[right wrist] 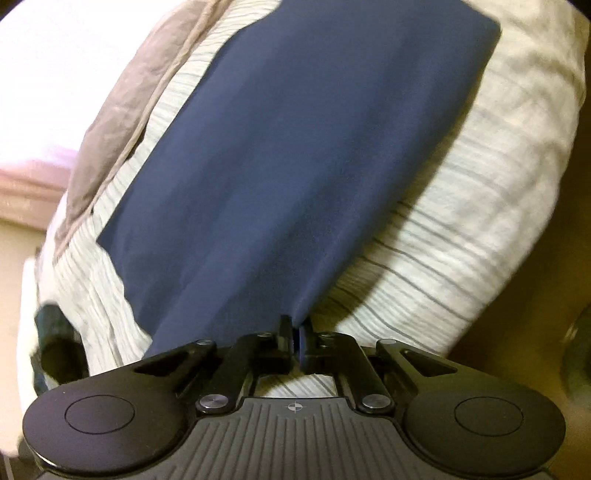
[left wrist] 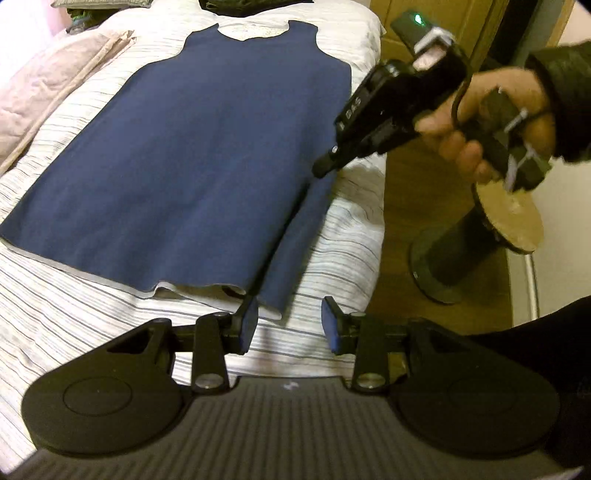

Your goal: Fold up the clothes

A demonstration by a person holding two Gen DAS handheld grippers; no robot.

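A navy sleeveless top [left wrist: 207,147] lies spread on a striped white bedspread [left wrist: 74,321], neckline far, hem near. My left gripper [left wrist: 290,325] is open, its blue pads hovering at the hem's near right corner, a folded flap of cloth between them. My right gripper [left wrist: 325,164] comes in from the right, held by a hand, and pinches the top's right edge. In the right wrist view my right gripper [right wrist: 295,339] is shut on the navy cloth [right wrist: 295,166], which is pulled up into a taut ridge toward the fingers.
A pink quilt [left wrist: 44,85] lies along the bed's left side. Dark folded items [left wrist: 229,5] sit at the far end. Right of the bed are a wooden floor [left wrist: 406,221], a dark cylindrical stand with a round wooden top [left wrist: 480,236], and wooden furniture [left wrist: 461,22].
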